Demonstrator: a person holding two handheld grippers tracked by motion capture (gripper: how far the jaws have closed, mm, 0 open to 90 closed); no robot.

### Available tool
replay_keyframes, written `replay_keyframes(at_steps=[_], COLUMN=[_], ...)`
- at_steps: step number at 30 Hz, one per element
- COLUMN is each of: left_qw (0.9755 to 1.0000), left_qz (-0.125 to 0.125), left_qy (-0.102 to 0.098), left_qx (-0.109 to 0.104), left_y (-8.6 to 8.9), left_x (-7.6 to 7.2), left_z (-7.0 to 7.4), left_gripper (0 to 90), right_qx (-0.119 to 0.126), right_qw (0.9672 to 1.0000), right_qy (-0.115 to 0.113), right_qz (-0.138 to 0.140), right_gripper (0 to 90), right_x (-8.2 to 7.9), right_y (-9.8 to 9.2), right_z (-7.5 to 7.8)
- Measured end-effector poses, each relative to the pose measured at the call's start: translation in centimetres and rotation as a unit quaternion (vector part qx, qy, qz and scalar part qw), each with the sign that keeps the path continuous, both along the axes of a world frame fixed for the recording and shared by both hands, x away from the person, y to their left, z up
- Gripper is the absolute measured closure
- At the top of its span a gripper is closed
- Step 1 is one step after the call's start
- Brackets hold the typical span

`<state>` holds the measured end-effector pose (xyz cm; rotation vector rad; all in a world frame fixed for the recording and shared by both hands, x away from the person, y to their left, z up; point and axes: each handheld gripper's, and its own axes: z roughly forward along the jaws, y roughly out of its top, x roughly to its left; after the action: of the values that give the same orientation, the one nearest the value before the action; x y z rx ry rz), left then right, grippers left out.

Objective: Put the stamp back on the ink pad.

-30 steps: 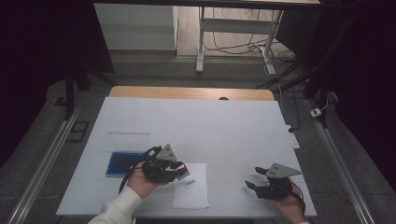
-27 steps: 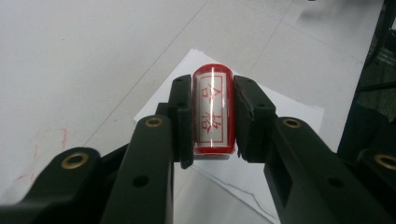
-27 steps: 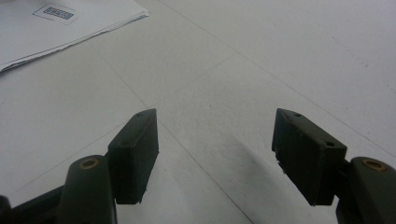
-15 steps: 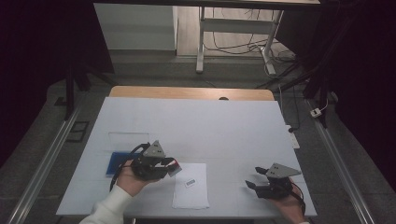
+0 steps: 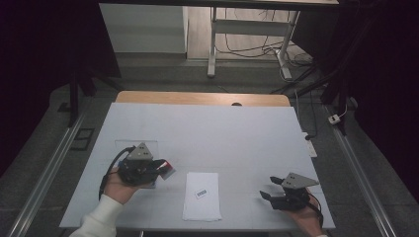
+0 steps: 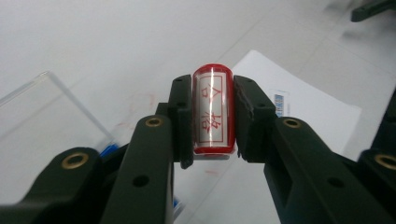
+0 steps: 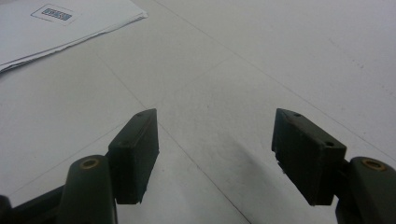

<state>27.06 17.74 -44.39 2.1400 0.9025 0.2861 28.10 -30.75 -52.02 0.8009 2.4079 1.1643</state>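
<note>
A red stamp (image 6: pixel 212 109) with red characters on its pale face is clamped between the jaws of my left gripper (image 5: pixel 163 169), which is shut on it. That gripper hovers at the front left of the table, left of a white stack of paper (image 5: pixel 201 196) that carries a small printed label (image 5: pixel 200 193). Beneath the jaws a sliver of a blue pad (image 6: pixel 108 149) shows. My right gripper (image 5: pixel 270 196) rests at the front right, jaws wide open with nothing between them (image 7: pixel 215 144), pointing toward the paper (image 7: pixel 56 23).
A clear plastic lid (image 5: pixel 136 144) lies just behind the left gripper, also seen as a transparent sheet (image 6: pixel 37 112). The white table (image 5: pixel 222 133) has a wooden strip along its far edge. Beyond it are floor cables and a desk frame.
My left gripper has moved left, away from the paper's edge and over the blue pad, still holding the stamp. The right gripper has stayed put.
</note>
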Motion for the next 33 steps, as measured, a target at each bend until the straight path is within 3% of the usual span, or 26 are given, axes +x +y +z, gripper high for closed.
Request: replay_keyframes(at_steps=[13, 33], left_qw=[0.9986, 0.9937], left_qz=[0.051, 0.094], left_qy=[0.013, 0.043], left_qx=[0.001, 0.043], left_y=[4.0, 7.1], left_x=[0.3, 0.4], left_z=[-1.0, -3.3], left_gripper=[70.5, 70.4], right_qx=[-0.002, -0.006], right_qw=[1.0, 1.0], right_qy=[0.002, 0.004], right_qz=[-0.001, 0.0], right_gripper=[32.0, 32.0], right_x=[0.0, 0.0], right_y=[0.0, 0.0], right_z=[-0.1, -0.1])
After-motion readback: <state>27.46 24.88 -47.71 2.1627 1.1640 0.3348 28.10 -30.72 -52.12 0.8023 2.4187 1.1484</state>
